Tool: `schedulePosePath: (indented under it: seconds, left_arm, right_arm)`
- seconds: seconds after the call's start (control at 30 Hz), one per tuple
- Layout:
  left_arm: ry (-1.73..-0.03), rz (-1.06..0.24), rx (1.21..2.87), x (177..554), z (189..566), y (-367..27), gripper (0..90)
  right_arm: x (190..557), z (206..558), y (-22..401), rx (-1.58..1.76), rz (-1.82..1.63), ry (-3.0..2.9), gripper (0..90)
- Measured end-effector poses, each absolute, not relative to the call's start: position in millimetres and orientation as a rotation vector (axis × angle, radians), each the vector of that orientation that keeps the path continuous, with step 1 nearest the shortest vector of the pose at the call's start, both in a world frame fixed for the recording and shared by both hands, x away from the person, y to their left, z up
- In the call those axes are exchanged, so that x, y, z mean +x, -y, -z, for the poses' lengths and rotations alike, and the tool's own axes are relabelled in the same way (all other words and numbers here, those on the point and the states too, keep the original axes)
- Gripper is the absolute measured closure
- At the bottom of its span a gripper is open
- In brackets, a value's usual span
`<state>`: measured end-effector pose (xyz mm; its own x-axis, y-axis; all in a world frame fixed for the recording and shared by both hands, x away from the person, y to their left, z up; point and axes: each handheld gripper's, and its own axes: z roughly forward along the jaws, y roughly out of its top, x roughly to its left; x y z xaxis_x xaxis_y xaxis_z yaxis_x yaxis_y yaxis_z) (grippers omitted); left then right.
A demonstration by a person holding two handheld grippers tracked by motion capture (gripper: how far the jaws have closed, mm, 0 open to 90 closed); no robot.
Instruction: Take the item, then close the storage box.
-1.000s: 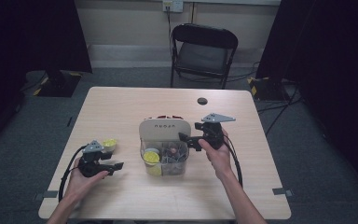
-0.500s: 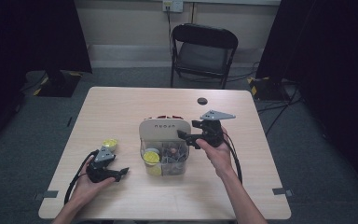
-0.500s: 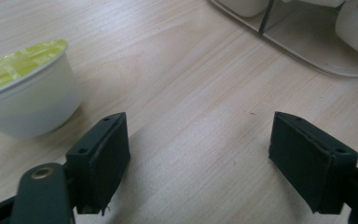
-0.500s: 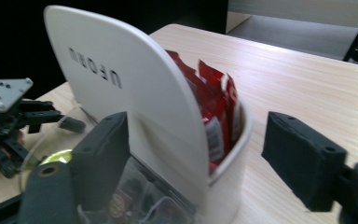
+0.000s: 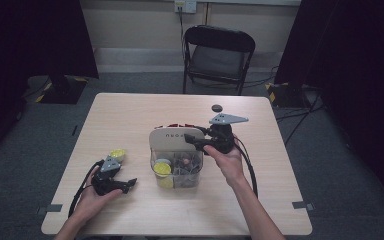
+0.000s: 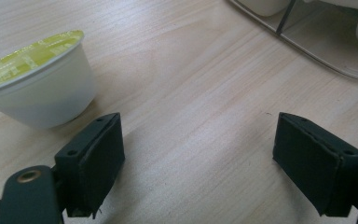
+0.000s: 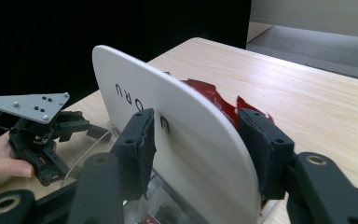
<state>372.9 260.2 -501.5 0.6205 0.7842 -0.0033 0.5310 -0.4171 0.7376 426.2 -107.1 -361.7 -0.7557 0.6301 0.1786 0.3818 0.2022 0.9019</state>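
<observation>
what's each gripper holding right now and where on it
The right gripper clamps the white lid of the clear box at its raised rounded edge. The left gripper is open and holds nothing.

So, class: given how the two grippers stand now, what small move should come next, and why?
Probably the right gripper should ease the white lid back, away from the clear box. Its jaws have just closed on the lid's edge. The left gripper has just opened, with bare table between its pads, and the yellow-topped capsule stands free beside it, waiting to go in.
</observation>
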Motion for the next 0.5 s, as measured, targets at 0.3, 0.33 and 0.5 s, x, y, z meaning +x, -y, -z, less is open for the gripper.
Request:
schedulePosePath:
  seconds: [0.3,0.33,0.5]
  left_arm:
    - [-1.024,-0.453,2.119,373.6,501.7,-260.0,15.1]
    - [-1.024,-0.453,2.119,373.5,501.7,-260.0,15.1]
    - [-1.025,-0.451,2.12,373.5,501.7,-260.0,15.1]
  right_arm:
    - [417.7,358.5,108.6,0.941,-1.595,-2.263,45.3]
    - [417.3,358.4,108.6,0.944,-1.604,-2.266,45.1]
    - [415.3,359.2,110.9,0.946,-1.621,-2.281,44.3]
